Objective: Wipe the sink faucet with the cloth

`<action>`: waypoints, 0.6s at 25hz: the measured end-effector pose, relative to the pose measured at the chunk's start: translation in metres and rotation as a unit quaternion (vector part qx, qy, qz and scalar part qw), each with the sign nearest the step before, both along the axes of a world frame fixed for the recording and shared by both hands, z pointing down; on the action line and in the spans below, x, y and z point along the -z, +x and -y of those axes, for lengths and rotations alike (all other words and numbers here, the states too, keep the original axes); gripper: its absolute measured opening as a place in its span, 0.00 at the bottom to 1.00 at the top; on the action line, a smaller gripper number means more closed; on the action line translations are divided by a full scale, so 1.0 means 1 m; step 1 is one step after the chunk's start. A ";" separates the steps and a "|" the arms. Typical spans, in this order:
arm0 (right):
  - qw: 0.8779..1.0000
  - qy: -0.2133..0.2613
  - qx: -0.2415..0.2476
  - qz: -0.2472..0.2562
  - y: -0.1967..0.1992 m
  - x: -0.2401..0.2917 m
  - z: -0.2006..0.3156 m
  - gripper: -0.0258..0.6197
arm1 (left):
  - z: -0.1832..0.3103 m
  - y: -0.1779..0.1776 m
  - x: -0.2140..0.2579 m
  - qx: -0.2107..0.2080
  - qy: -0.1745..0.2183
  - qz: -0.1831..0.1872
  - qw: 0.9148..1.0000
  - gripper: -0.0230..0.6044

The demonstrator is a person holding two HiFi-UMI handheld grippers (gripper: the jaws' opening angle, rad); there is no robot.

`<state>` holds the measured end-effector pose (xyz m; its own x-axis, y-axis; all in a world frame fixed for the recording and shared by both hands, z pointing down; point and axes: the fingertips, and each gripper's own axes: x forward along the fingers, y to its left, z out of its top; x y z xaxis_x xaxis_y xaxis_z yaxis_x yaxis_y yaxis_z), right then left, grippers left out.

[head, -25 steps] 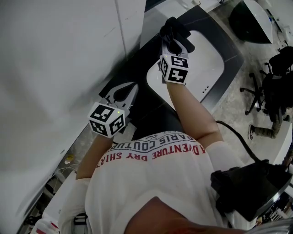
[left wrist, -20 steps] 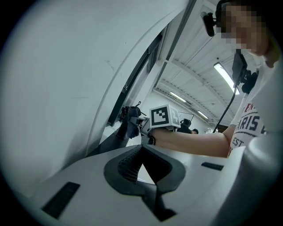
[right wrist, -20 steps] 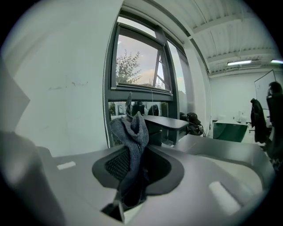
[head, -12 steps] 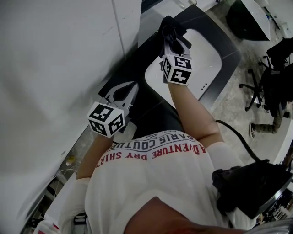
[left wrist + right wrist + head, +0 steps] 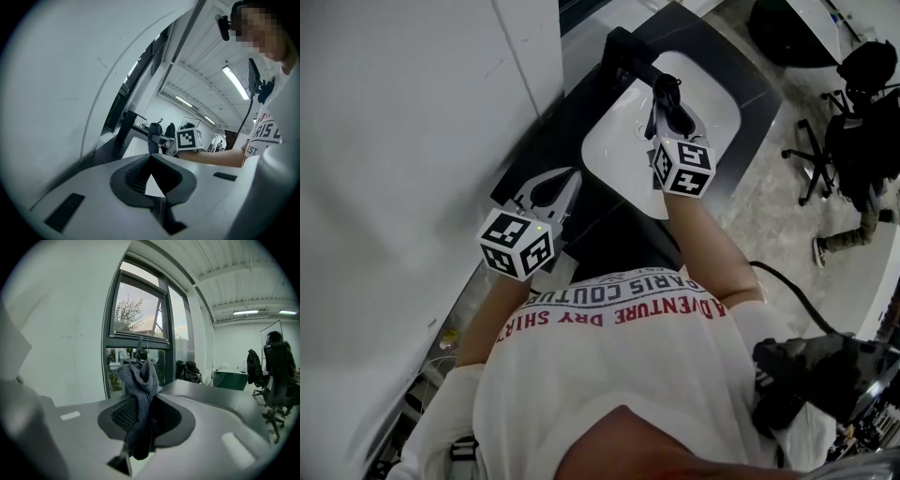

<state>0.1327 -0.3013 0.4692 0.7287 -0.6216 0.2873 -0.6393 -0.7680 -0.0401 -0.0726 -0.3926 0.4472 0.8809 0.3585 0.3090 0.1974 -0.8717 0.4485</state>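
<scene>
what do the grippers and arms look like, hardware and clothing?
Both the left gripper and right gripper are white-grey plastic with dark ribbed pads, each carrying a cube of black-and-white square markers. Short-sleeved white T-shirt with red and dark lettering; forearms bare.

- A plain white wall (image 5: 403, 122) fills the left of the head view, with a thin vertical seam running down it.
- A dark countertop (image 5: 577, 108) runs along the foot of that wall.
- The floor (image 5: 769, 216) to the right is pale grey and speckled.
- A black office chair (image 5: 811, 169) on a star base stands on that floor, near the counter's edge.
- In the right gripper view, a tall dark-framed window (image 5: 138, 310) shows a tree and pale sky.
- The ceiling (image 5: 225, 268) is white and ribbed, with lit strip lights (image 5: 246, 312).
- Dark chairs (image 5: 276, 376) and a dark green desk (image 5: 229, 379) stand deeper in the room.
</scene>
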 end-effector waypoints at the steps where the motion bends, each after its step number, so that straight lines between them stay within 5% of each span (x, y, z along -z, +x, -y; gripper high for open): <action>1: 1.000 0.002 0.001 0.005 0.001 -0.001 -0.002 0.16 | -0.002 0.001 0.000 -0.002 -0.001 0.001 1.000 0.04; 9: 0.995 0.033 0.091 0.021 -0.031 0.028 0.002 0.16 | -0.011 -0.002 0.014 0.014 0.002 -0.012 1.000 0.04; 15: 0.972 0.059 0.220 0.061 -0.095 0.061 -0.024 0.16 | -0.038 -0.016 0.044 0.063 0.030 -0.029 0.997 0.04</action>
<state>0.0376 -0.2774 0.4085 0.3499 -0.8992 0.2628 -0.8896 -0.4068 -0.2074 -0.0885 -0.3547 0.4029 0.9352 0.2253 0.2733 0.1082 -0.9164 0.3853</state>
